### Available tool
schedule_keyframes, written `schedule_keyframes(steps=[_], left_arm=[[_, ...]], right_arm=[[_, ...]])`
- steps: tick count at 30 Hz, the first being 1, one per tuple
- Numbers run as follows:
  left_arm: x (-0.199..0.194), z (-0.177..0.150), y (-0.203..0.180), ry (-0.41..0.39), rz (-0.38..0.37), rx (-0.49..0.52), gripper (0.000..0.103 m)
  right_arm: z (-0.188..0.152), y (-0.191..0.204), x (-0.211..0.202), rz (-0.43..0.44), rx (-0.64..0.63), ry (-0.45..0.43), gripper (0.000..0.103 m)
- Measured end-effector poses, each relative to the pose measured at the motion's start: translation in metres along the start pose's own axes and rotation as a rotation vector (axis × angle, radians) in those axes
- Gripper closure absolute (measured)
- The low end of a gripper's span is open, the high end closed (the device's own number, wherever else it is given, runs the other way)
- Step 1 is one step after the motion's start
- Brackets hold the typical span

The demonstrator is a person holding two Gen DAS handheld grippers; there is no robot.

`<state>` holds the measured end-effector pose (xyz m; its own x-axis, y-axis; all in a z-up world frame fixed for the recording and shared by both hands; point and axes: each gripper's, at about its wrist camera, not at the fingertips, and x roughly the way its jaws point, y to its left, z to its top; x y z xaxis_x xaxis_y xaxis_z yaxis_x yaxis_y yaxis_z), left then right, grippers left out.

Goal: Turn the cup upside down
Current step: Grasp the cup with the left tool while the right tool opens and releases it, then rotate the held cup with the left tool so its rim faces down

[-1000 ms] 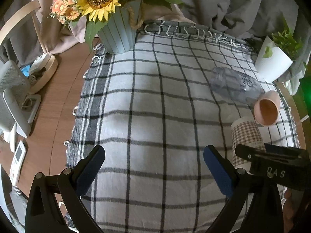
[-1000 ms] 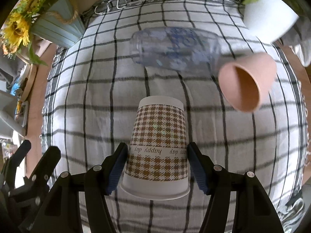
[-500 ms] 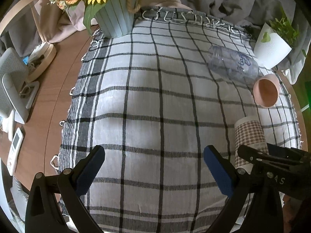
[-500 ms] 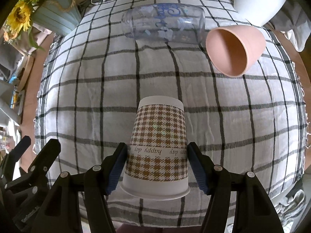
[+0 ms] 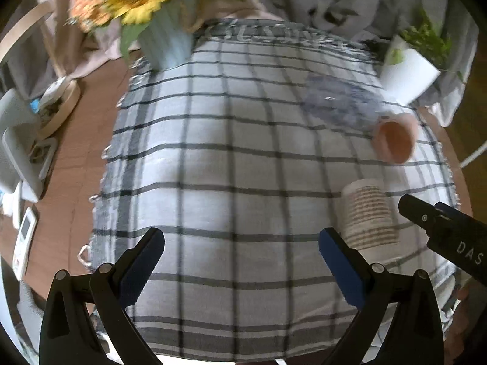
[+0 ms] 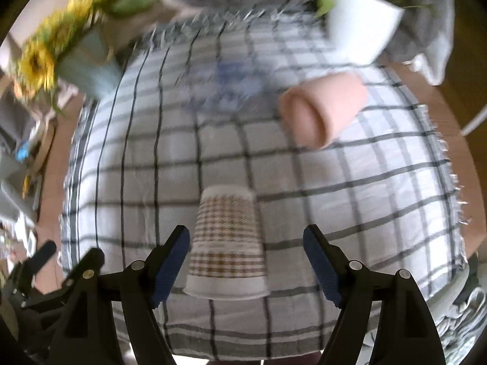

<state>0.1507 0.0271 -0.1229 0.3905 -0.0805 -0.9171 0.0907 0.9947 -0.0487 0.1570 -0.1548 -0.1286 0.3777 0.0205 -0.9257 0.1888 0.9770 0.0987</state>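
Note:
A houndstooth paper cup [image 6: 226, 245] stands upside down, rim on the checked cloth [image 6: 365, 200]. My right gripper [image 6: 246, 263] is open around it, with a gap on each side of the cup. The cup also shows in the left wrist view [image 5: 368, 216], at the right. My left gripper [image 5: 240, 261] is open and empty over the front of the cloth [image 5: 228, 167]. The right gripper's body [image 5: 444, 231] shows at the right edge of the left wrist view. Both views are blurred.
A pink cup [image 6: 324, 111] and a clear plastic cup [image 6: 222, 86] lie on their sides behind the paper cup. A sunflower vase [image 5: 166, 41] stands at the back left, a white plant pot [image 5: 408, 73] at the back right. A remote [image 5: 22, 238] lies on the wooden table at left.
My right gripper has opened and let go of the paper cup, which now stands on the cloth. Both cameras have moved and the views are blurred.

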Motion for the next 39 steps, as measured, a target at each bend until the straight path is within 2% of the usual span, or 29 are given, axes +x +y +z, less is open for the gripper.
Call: schedule_keyframes(steps=[5,9,10,14,24,26,28,31,39], left_arm=[[0.004,0.016,-0.046,0.032,-0.073,0.080,0.000],[0.020,0.028,-0.079,0.090,-0.125,0.114,0.002],[0.026,0.030,-0.088,0.114,-0.129,0.123,0.007],[0.045,0.037,-0.110,0.166,-0.124,0.137,0.007],[0.081,0.052,-0.134,0.274,-0.093,0.128,0.024],[0.089,0.052,-0.137,0.303,-0.099,0.124,0.032],[0.097,0.052,-0.139,0.329,-0.105,0.115,0.035],[0.109,0.051,-0.139,0.381,-0.120,0.091,0.049],[0.095,0.054,-0.130,0.331,-0.120,0.061,0.049]], right_arm=[[0.001,-0.031,-0.027,-0.059,0.077,-0.060,0.026],[0.003,-0.063,-0.032,-0.075,0.127,-0.054,0.026],[0.003,-0.070,-0.032,-0.073,0.136,-0.050,0.026],[0.006,-0.097,-0.024,-0.062,0.178,-0.029,0.026],[0.017,-0.120,0.004,-0.028,0.181,0.029,0.026],[0.019,-0.122,0.009,-0.023,0.174,0.035,0.026],[0.021,-0.124,0.013,-0.014,0.173,0.047,0.026],[0.024,-0.128,0.018,-0.010,0.176,0.060,0.026],[0.029,-0.128,0.019,0.001,0.162,0.058,0.026]])
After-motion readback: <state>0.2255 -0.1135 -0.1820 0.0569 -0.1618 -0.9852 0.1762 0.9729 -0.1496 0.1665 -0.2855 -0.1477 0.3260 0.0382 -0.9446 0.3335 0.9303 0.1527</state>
